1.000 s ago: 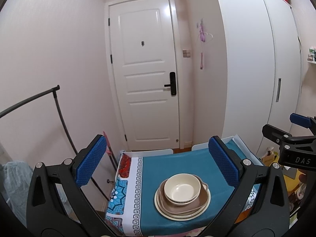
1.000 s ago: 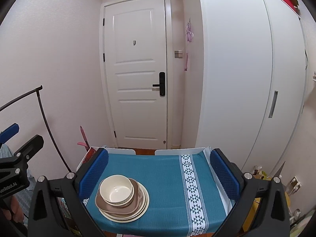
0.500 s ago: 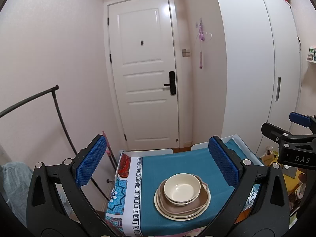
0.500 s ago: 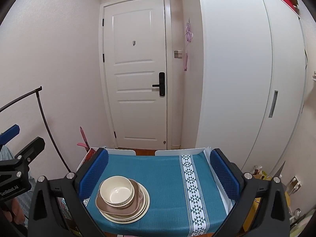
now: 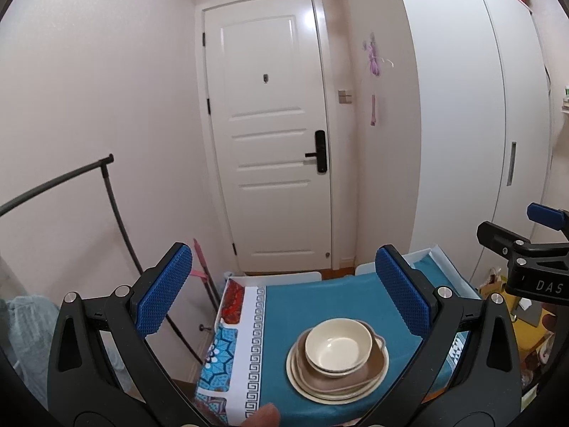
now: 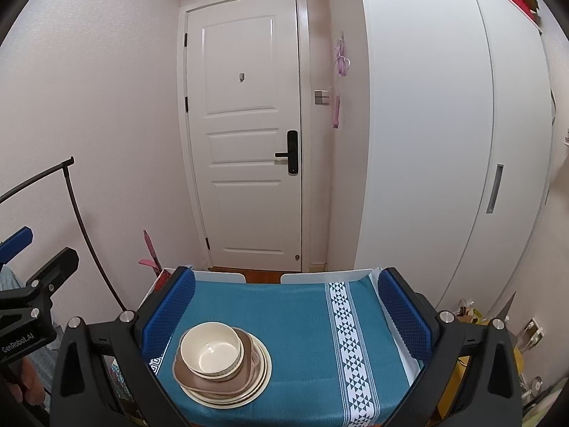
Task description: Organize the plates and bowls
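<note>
A cream bowl (image 5: pixel 337 345) sits on top of a stack: a brown handled dish (image 5: pixel 370 373) and cream plates (image 5: pixel 313 388) beneath it, on a teal tablecloth (image 5: pixel 320 302). The same bowl (image 6: pixel 210 348), brown dish (image 6: pixel 245 380) and plates (image 6: pixel 263 370) show at the lower left of the right wrist view. My left gripper (image 5: pixel 284 299) is open and empty, held above and before the stack. My right gripper (image 6: pixel 284 313) is open and empty, held above the cloth, to the right of the stack.
The small table's white rim (image 6: pixel 320 277) stands before a white door (image 6: pixel 249 135). A white wardrobe (image 6: pixel 444 142) fills the right. A black clothes rail (image 5: pixel 113 195) stands left. The patterned cloth edge (image 5: pixel 227 348) hangs over the table's left side.
Both grippers have drifted very slightly; the view is nearly the same. The stack has not moved.
</note>
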